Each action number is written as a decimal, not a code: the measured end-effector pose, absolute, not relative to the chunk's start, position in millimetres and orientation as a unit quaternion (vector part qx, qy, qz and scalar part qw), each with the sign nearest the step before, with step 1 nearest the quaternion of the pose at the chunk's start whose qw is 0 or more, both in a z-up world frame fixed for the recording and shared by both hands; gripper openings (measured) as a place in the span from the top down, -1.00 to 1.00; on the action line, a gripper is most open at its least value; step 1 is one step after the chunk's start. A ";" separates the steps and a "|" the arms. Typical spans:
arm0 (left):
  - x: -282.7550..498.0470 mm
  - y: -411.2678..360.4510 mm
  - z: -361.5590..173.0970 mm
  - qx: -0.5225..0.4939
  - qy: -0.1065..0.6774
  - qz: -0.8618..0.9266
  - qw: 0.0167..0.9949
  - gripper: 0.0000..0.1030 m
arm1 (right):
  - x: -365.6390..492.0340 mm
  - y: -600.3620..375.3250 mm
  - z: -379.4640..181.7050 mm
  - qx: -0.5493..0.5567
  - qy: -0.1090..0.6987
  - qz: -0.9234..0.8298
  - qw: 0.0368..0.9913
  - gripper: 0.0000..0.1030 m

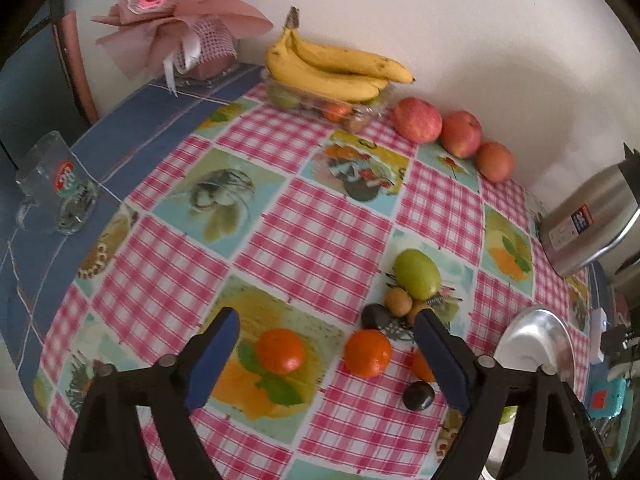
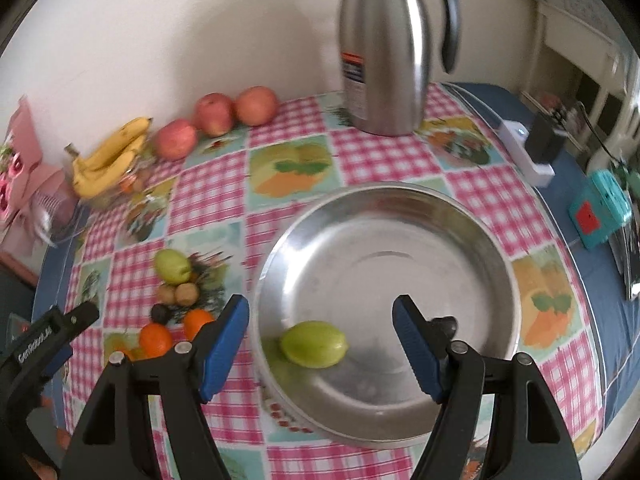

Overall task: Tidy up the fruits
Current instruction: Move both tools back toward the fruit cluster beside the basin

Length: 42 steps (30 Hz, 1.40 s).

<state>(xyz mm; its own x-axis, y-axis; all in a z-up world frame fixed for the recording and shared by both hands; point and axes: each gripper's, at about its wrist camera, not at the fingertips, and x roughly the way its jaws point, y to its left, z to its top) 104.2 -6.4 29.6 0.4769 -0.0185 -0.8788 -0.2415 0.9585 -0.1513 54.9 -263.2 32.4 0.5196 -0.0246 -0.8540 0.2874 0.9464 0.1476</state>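
My left gripper (image 1: 326, 328) stands open above the checked tablecloth (image 1: 304, 240), nothing between its blue pads. Two oranges (image 1: 280, 351) (image 1: 368, 353) lie below the gap. A third orange (image 1: 422, 366) is half hidden behind the right finger, with a dark plum (image 1: 418, 396) beside it. Further off lie a green fruit (image 1: 417, 279), small brown fruits (image 1: 398, 301) and another dark plum (image 1: 376, 316). My right gripper (image 2: 322, 312) hangs open over the steel bowl (image 2: 384, 192). A second green fruit (image 2: 314, 344) lies loose in that bowl.
Against the wall sit bananas (image 1: 336, 68) on a clear box and three apples (image 1: 417, 120). A steel thermos jug (image 2: 384, 52) stands behind the bowl. A glass mug (image 1: 60, 188) and a pink bouquet (image 1: 180, 20) are far left. A teal power strip (image 2: 600, 216) lies on the right.
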 end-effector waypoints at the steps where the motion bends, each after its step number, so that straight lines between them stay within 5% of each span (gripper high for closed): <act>1: 103.7 -3.7 30.7 -0.128 0.504 0.070 0.851 -0.91 | 55.1 -258.0 33.6 0.132 0.481 -0.085 0.862 -0.46; 9: 100.7 9.5 29.8 -0.127 0.498 0.103 0.852 -1.00 | 59.5 -225.4 29.9 0.111 0.493 -0.037 0.862 -0.48; 11: 100.5 12.8 29.2 -0.128 0.496 0.110 0.852 -1.00 | 60.7 -220.4 28.1 0.105 0.494 -0.032 0.863 -0.84; 12: 100.1 14.9 28.9 -0.130 0.494 0.115 0.852 -1.00 | 60.6 -218.8 28.0 0.105 0.492 -0.028 0.864 -0.85; 42: 108.3 36.2 -16.2 -0.179 0.536 0.134 0.814 -1.00 | 83.6 -195.5 -15.0 0.114 0.520 0.026 0.846 -0.85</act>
